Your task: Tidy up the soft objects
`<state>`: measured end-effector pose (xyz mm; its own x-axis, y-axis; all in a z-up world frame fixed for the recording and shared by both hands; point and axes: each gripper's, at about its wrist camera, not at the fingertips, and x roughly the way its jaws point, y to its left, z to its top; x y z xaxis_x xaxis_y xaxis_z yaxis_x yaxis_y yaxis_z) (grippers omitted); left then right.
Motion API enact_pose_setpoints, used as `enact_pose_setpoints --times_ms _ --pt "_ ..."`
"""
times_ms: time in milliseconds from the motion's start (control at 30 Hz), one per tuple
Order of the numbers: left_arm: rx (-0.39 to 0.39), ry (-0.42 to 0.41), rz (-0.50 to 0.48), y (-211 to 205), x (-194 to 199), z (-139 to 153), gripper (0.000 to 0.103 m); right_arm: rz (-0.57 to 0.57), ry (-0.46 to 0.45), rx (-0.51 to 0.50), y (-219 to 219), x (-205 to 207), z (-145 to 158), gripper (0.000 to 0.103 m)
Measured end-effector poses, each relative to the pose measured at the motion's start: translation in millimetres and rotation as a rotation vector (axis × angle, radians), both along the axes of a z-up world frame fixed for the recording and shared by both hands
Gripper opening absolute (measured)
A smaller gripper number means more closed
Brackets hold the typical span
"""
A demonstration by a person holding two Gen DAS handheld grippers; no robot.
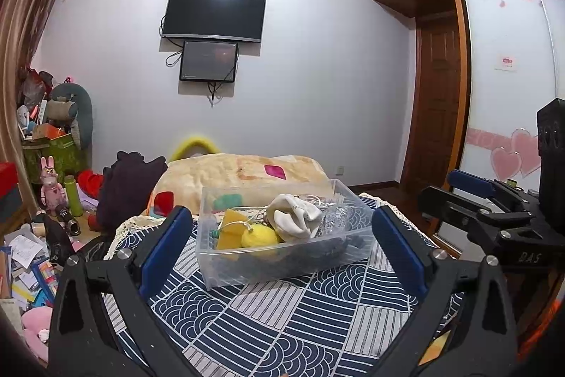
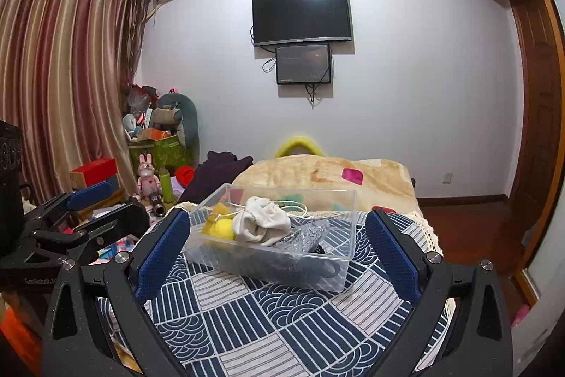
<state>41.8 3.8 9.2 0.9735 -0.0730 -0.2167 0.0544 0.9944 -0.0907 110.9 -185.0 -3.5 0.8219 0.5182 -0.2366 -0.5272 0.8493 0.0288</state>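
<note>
Left wrist view: left gripper (image 1: 280, 242) and right gripper (image 2: 277, 248) both gape wide, empty, facing the clear plastic bin (image 1: 282, 265) (soft items already inside); judged finished or pre-reach.

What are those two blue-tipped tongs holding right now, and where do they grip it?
Nothing. The left tongs and right tongs both stand wide open, short of the clear plastic box holding the soft things on the patterned cloth.
</note>
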Motion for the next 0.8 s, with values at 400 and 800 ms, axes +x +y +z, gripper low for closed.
enact_pose_setpoints --times_ms 400,800 --pt "-0.005 0.001 -0.006 0.4 -1.8 -0.1 0.103 0.001 0.003 0.008 -2.2 -1.8 0.0 0.100" --pt "-0.013 0.005 -0.034 -0.5 -3.4 0.1 0.103 0.000 0.011 0.004 -0.7 -1.3 -0.7 0.100"
